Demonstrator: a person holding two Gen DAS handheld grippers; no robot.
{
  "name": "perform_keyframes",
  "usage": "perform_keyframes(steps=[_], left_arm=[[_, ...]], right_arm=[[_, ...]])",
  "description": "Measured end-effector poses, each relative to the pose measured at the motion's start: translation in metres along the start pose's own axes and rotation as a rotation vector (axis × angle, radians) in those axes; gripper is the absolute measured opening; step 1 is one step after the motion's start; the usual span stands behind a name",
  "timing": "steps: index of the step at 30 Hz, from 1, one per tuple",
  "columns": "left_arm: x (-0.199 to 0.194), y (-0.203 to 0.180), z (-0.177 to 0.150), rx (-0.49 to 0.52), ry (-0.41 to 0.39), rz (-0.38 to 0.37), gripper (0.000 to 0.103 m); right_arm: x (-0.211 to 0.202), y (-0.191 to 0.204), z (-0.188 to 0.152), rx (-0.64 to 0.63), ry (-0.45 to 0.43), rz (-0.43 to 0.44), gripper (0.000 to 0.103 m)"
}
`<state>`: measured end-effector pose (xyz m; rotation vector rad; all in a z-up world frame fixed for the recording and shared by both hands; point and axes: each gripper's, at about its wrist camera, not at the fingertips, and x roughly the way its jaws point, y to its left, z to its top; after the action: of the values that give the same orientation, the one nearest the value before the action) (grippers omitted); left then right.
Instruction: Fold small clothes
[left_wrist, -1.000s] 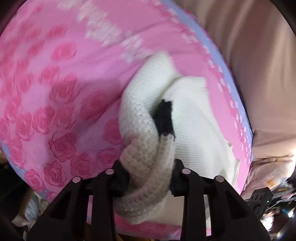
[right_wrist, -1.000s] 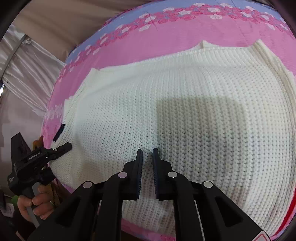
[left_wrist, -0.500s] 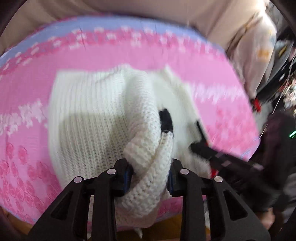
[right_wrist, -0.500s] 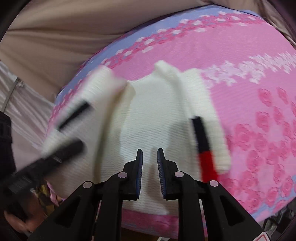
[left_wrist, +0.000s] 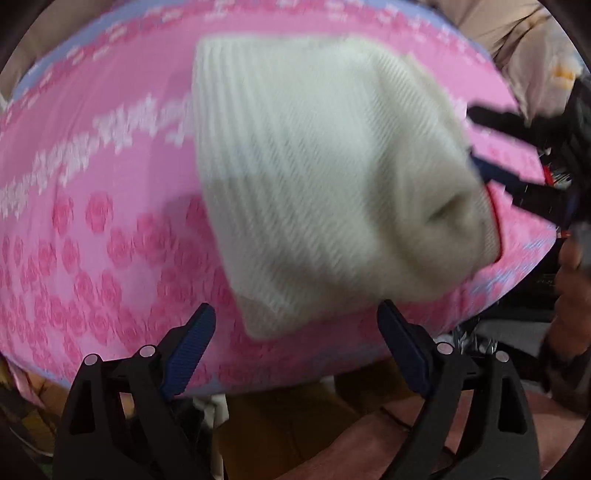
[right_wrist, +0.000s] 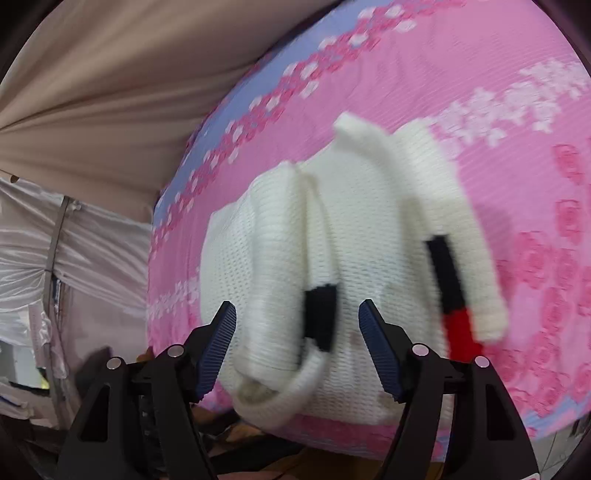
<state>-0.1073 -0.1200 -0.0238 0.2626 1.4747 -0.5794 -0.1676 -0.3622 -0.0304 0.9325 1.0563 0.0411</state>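
Your left gripper (left_wrist: 295, 328) has just been opening its jaws; they stand wide, with only the near edge of the white knit sweater (left_wrist: 325, 177) lying between them, untouched by the pads. Your right gripper (right_wrist: 297, 325) has likewise been opening, wide apart, and a sleeve with a black cuff (right_wrist: 319, 317) sits in the gap; the blur makes contact hard to judge, but it looks free. The sweater lies bunched on the pink rose-print cloth (left_wrist: 92, 229).
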Motion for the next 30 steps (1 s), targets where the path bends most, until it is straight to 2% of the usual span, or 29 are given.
perform_keyframes(steps=[3, 5, 6, 9, 12, 13, 15, 17, 18, 20, 21, 22, 24, 25, 27, 30], left_arm=[[0.018, 0.011, -0.007, -0.053, 0.053, -0.03, 0.086], [0.023, 0.017, -0.009, -0.076, 0.038, -0.004, 0.081], [0.025, 0.021, -0.009, -0.089, 0.039, 0.02, 0.074], [0.027, 0.03, -0.014, -0.129, 0.038, 0.024, 0.06], [0.022, 0.035, -0.015, -0.138, 0.021, 0.001, 0.042], [0.021, 0.034, -0.015, -0.131, 0.016, -0.004, 0.041], [0.02, 0.031, -0.013, -0.1, 0.02, 0.003, 0.04], [0.027, 0.025, -0.009, -0.076, 0.046, 0.014, 0.04], [0.029, 0.023, -0.007, -0.07, 0.051, 0.024, 0.041], [0.026, 0.02, -0.005, -0.053, 0.045, 0.032, 0.041], [0.022, 0.019, -0.005, -0.044, 0.032, 0.038, 0.041], [0.02, 0.013, -0.002, -0.037, 0.019, 0.038, 0.044], [0.007, 0.015, 0.0, -0.033, -0.018, 0.013, 0.051], [0.0, 0.015, 0.001, -0.035, -0.033, -0.001, 0.056], [-0.012, 0.015, 0.002, -0.023, -0.058, -0.016, 0.06], [-0.024, 0.012, 0.004, 0.024, -0.066, -0.02, 0.061]], right_arm=[[0.028, 0.009, 0.004, -0.022, 0.069, -0.059, 0.07], [0.048, 0.012, 0.005, -0.029, 0.112, -0.106, 0.07], [0.055, 0.013, 0.005, -0.025, 0.131, -0.107, 0.07], [0.06, 0.034, 0.004, -0.093, 0.136, -0.087, 0.022], [0.016, 0.057, 0.01, -0.148, -0.008, 0.036, 0.019], [-0.005, 0.06, 0.012, -0.155, -0.065, 0.08, 0.018], [-0.035, 0.052, 0.015, -0.156, -0.138, 0.097, 0.018], [-0.043, 0.02, 0.015, -0.147, -0.157, -0.001, 0.019], [-0.038, 0.001, 0.013, -0.136, -0.143, -0.064, 0.02], [-0.007, -0.056, 0.009, -0.038, -0.042, -0.188, 0.021], [-0.002, -0.073, 0.004, 0.015, -0.03, -0.162, 0.021], [-0.01, -0.079, -0.001, 0.061, -0.067, -0.084, 0.026], [-0.028, -0.07, -0.005, 0.055, -0.116, -0.056, 0.036], [-0.035, -0.063, -0.006, 0.028, -0.127, -0.065, 0.048], [-0.043, -0.056, -0.011, -0.002, -0.118, -0.052, 0.064], [-0.05, -0.06, -0.028, 0.006, -0.066, -0.017, 0.067]])
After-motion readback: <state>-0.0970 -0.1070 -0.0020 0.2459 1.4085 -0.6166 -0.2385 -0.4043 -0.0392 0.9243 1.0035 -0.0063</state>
